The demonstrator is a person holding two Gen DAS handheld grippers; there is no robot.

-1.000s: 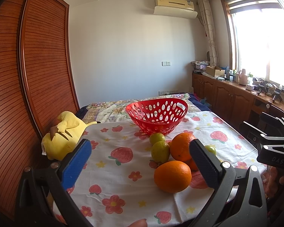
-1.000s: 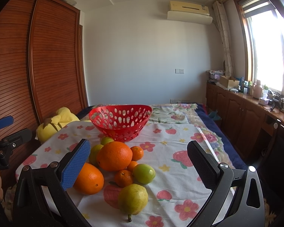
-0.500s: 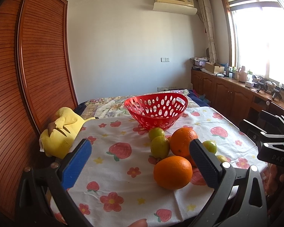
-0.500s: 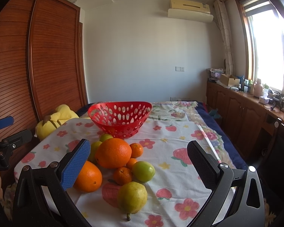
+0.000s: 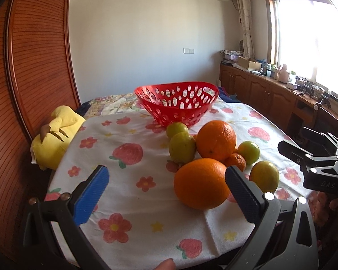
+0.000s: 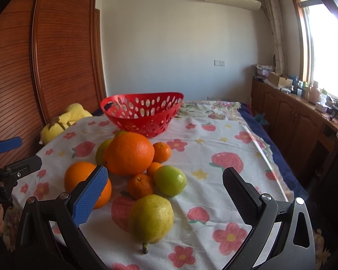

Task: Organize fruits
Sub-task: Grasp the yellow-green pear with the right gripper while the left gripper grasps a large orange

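The fruits sit heaped mid-table on the flowered cloth, just in front of the empty red basket. My left gripper and right gripper both hang wide open, holding nothing.

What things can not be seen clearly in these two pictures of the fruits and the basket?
- Inside of the red basket: in both views its wall hides the bottom, so contents cannot be told.
- Small orange fruits: left wrist view, mostly hidden behind the big oranges.
- Green fruit: right wrist view, mostly hidden behind the big orange.
- Counter items by the window: too small and washed out by glare.
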